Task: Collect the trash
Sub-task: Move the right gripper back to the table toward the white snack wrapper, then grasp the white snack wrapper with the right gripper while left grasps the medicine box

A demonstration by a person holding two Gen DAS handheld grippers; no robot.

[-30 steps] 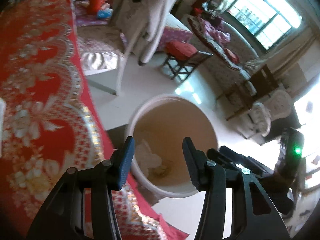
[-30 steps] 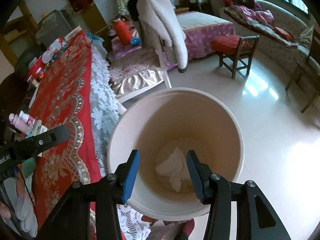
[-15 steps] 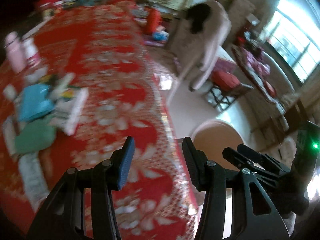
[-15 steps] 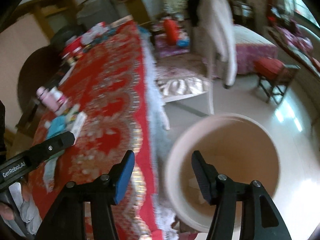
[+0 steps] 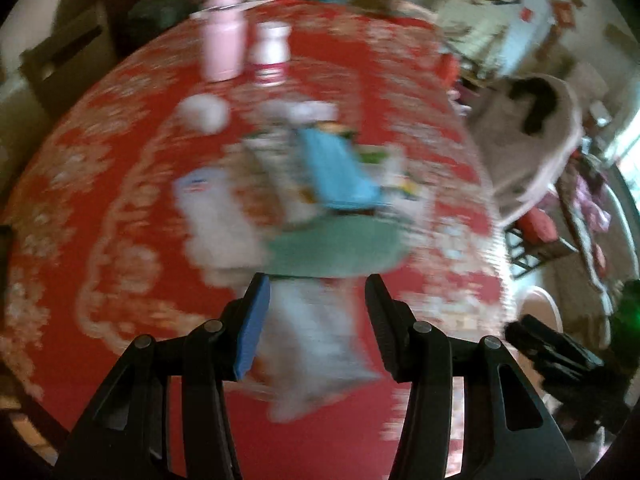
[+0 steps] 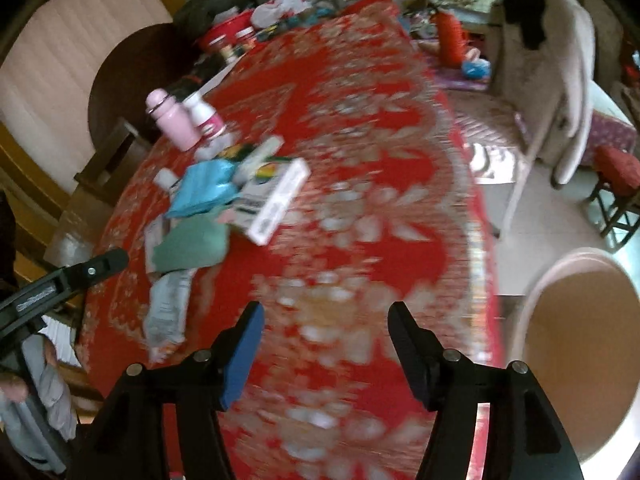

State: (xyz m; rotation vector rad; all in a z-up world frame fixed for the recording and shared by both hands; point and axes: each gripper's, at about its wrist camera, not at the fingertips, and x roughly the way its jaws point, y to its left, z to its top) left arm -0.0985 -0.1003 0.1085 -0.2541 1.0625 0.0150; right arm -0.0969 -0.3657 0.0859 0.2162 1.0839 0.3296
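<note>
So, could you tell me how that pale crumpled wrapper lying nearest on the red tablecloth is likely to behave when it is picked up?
The pale wrapper looks thin and creased, so it is probably floppy and light. It lies flat on the red tablecloth, so a pinch may slide it rather than lift it. It seems unlikely to roll or break.

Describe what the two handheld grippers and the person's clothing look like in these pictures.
Both grippers are black two-finger frames with round silver rivets. On the left gripper and the right gripper, one of the fingers carries a blue pad, the other a black ribbed one. The left gripper's side bears a blurred white label. A grey sleeve shows at the edge.
</note>
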